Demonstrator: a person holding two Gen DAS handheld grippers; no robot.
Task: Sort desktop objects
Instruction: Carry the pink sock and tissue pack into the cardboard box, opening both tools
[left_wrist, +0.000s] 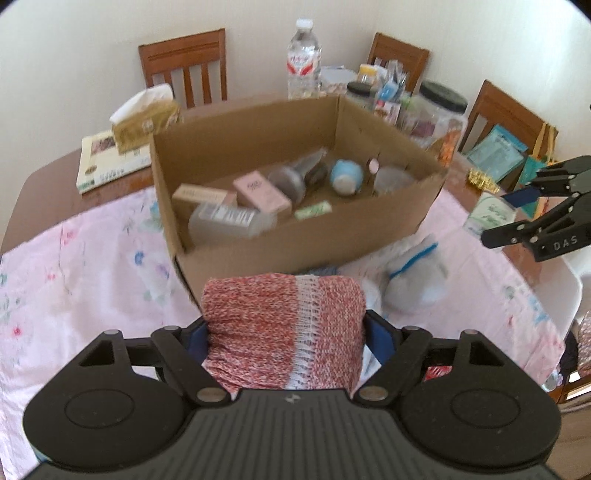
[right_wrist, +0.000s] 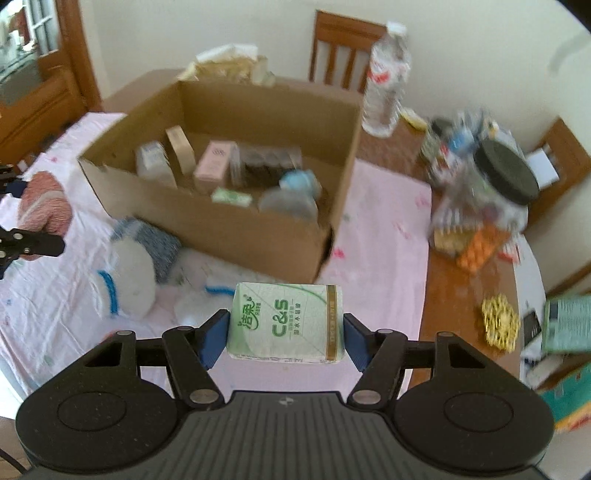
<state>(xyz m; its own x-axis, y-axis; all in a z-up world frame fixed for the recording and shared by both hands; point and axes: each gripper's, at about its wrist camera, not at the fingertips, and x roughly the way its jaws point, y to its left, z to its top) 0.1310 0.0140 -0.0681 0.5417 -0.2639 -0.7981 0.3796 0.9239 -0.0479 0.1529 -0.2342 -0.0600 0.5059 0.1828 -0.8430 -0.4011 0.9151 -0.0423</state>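
Box (left_wrist: 258, 254) sits ahead on counter (left_wrist: 48, 177). Left tool (left_wrist: 286, 332) clamps knit roll (left_wrist: 282, 328), right tool (right_wrist: 286, 328) clamps tissue pack (right_wrist: 286, 321); both could clip rim, probably drop.

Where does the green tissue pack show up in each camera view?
Left wrist view: green tissue pack at far right, held in the right gripper.
Right wrist view: the pack sits bottom centre, clamped between that gripper's pads.
Shared landmark: the cardboard box.

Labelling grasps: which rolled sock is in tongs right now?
The red-and-white sock, clamped in the left tongs; the blue-grey sock lies on the cloth.
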